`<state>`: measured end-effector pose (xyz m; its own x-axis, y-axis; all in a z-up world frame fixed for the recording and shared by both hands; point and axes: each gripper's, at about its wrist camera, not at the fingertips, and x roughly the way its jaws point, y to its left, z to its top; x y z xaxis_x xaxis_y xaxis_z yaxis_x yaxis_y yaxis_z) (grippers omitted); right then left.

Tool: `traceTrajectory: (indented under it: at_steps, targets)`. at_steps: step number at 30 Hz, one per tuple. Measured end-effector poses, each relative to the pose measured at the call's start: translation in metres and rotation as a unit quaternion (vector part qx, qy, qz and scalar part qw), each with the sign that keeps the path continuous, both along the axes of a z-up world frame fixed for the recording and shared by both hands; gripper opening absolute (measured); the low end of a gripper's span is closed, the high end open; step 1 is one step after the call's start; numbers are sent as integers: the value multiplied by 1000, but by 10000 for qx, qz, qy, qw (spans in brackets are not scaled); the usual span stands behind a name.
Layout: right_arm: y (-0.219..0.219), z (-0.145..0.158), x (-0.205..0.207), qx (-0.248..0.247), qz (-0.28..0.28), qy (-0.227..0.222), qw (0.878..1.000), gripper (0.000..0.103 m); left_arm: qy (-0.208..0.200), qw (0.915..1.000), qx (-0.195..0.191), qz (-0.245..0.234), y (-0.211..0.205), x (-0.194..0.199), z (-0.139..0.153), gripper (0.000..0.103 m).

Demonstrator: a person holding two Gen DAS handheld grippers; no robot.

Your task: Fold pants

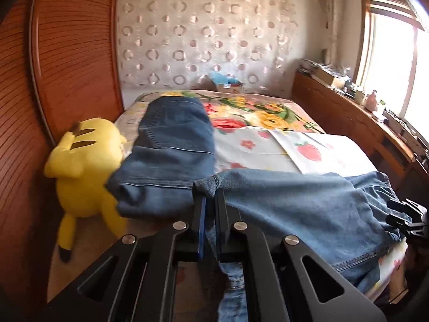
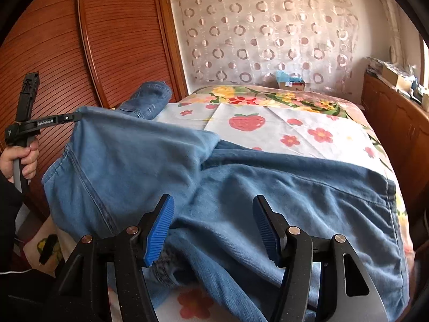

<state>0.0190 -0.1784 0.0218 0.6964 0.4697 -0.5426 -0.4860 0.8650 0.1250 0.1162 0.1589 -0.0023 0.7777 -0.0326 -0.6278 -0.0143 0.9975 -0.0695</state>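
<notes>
Blue jeans (image 1: 308, 204) lie crumpled across the near end of the bed. My left gripper (image 1: 210, 201) is shut on a folded edge of the jeans and holds it lifted off the bed. In the right wrist view the left gripper (image 2: 73, 118) pinches the raised denim corner at the left, and the jeans (image 2: 268, 187) spread over the bed. A second pair of darker jeans (image 1: 171, 145) lies folded at the left side of the bed. My right gripper (image 2: 213, 228) is open above the jeans, blue pads wide apart, holding nothing.
A yellow plush toy (image 1: 85, 166) lies at the bed's left edge against the wooden wardrobe (image 1: 67, 53). A floral bedspread (image 1: 268, 112) and a strawberry-print sheet (image 2: 268, 126) cover the bed. A wooden cabinet (image 1: 348, 118) with clutter runs along the right under the window.
</notes>
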Motion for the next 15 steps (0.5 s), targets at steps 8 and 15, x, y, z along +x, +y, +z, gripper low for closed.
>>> traceTrajectory:
  at_steps: [8, 15]
  targets:
    - [-19, -5, -5, 1, -204, 14, 9998, 63, 76, 9999, 85, -17, -4, -3, 0, 26]
    - [-46, -6, -13, -25, -441, 11, 9990, 63, -249, 9990, 197, -299, -32, -24, 10, 81]
